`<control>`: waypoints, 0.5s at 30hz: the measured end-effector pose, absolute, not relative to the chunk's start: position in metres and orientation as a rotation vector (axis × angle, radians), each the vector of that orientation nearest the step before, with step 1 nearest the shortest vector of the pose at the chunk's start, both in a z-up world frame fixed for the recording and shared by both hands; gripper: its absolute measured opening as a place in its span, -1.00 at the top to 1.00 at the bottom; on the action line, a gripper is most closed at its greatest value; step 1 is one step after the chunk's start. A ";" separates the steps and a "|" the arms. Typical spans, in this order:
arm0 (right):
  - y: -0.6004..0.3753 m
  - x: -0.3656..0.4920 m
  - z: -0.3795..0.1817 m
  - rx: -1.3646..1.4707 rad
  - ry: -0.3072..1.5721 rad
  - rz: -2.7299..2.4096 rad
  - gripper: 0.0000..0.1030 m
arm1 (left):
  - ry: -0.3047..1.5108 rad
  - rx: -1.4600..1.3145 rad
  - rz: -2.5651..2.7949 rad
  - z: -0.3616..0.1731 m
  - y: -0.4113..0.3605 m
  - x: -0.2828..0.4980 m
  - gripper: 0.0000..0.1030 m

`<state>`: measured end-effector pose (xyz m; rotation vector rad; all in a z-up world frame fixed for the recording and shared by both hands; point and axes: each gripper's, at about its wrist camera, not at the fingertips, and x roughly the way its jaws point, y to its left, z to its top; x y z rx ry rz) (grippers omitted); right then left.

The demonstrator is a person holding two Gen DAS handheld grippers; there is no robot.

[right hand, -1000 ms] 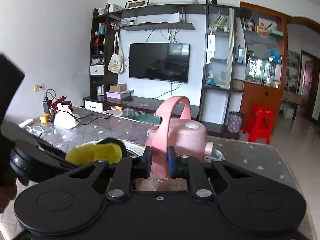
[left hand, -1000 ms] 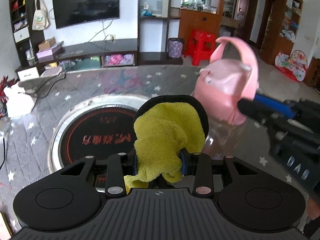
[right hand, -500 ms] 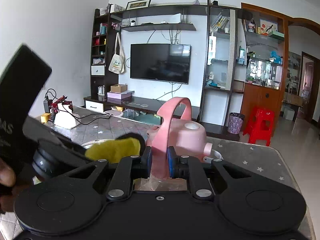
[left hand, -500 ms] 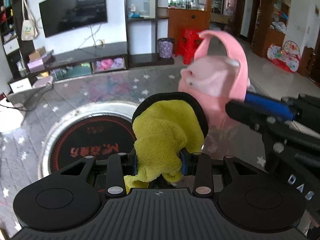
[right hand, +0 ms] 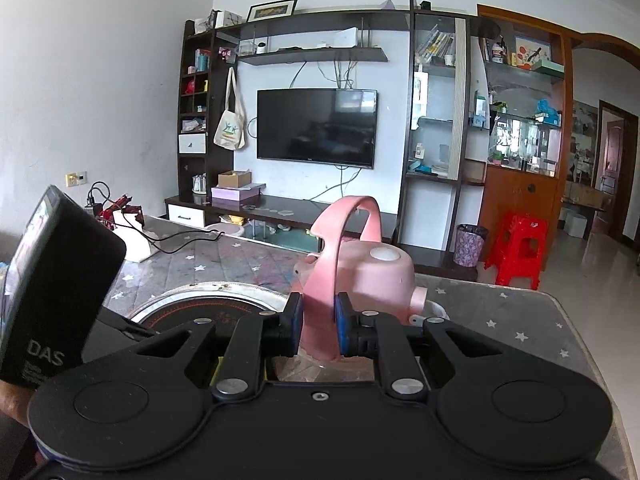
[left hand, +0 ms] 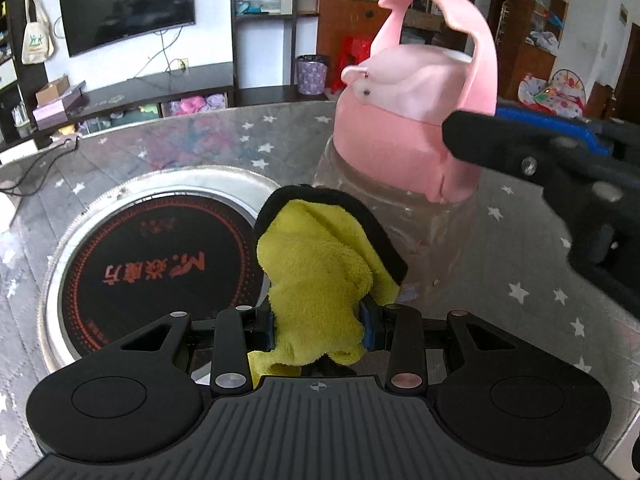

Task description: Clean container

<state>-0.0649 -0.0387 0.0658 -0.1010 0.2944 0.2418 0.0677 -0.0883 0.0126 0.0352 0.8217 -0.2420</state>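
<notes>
A clear container [left hand: 400,216] with a pink lid [left hand: 404,120] and an arched pink handle [right hand: 324,280] stands on the star-patterned table. My right gripper [right hand: 317,322] is shut on the lower end of that handle; in the left wrist view it reaches in from the right [left hand: 472,136]. My left gripper [left hand: 318,326] is shut on a yellow cloth with a black edge [left hand: 320,272], held low beside the container's clear wall. From these views I cannot tell whether the cloth touches the container.
A round black induction hob [left hand: 156,268] with a steel rim is set into the table [left hand: 180,148] left of the container. A white box with cables [right hand: 136,240] sits at the table's far left. Beyond are a TV wall unit [right hand: 316,124] and a red stool [right hand: 520,248].
My left gripper has sunk and moved in toward the container with the cloth, so the container looms larger. The right gripper keeps still on the handle.
</notes>
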 end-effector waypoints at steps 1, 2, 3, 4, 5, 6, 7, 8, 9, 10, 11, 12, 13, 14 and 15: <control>-0.037 -0.065 0.066 -0.102 0.292 0.241 0.59 | 0.831 0.031 -0.243 0.010 -0.087 0.069 0.26; -0.035 -0.064 0.066 -0.102 0.290 0.239 0.58 | 0.840 0.026 -0.243 0.007 -0.087 0.069 0.26; -0.034 -0.064 0.065 -0.103 0.289 0.238 0.58 | 0.844 0.023 -0.243 0.006 -0.086 0.070 0.26; -0.032 -0.063 0.064 -0.106 0.286 0.233 0.58 | 0.850 0.017 -0.244 0.004 -0.085 0.071 0.26; -0.031 -0.062 0.063 -0.110 0.283 0.228 0.58 | 0.851 0.012 -0.243 0.004 -0.083 0.071 0.26; -0.029 -0.061 0.062 -0.115 0.280 0.222 0.58 | 0.851 0.007 -0.243 0.004 -0.082 0.072 0.26; -0.029 -0.060 0.059 -0.121 0.278 0.216 0.58 | 0.850 0.002 -0.243 0.004 -0.081 0.072 0.26; -0.028 -0.060 0.056 -0.127 0.276 0.211 0.58 | 0.845 0.000 -0.244 0.006 -0.080 0.072 0.26; -0.028 -0.061 0.053 -0.137 0.272 0.204 0.58 | 0.839 0.000 -0.244 0.008 -0.080 0.072 0.26; -0.028 -0.062 0.051 -0.146 0.269 0.200 0.58 | 0.826 -0.001 -0.244 0.012 -0.079 0.071 0.26; -0.028 -0.062 0.049 -0.150 0.268 0.200 0.59 | 0.815 -0.003 -0.244 0.016 -0.078 0.071 0.26; -0.029 -0.063 0.048 -0.154 0.266 0.199 0.59 | 0.805 -0.004 -0.245 0.020 -0.078 0.071 0.26; -0.030 -0.064 0.047 -0.158 0.265 0.199 0.59 | 0.795 -0.005 -0.245 0.024 -0.077 0.072 0.26; -0.030 -0.065 0.046 -0.161 0.264 0.198 0.59 | 0.784 -0.005 -0.245 0.028 -0.077 0.071 0.26; -0.031 -0.065 0.046 -0.164 0.262 0.196 0.59 | 0.776 -0.005 -0.247 0.031 -0.078 0.072 0.26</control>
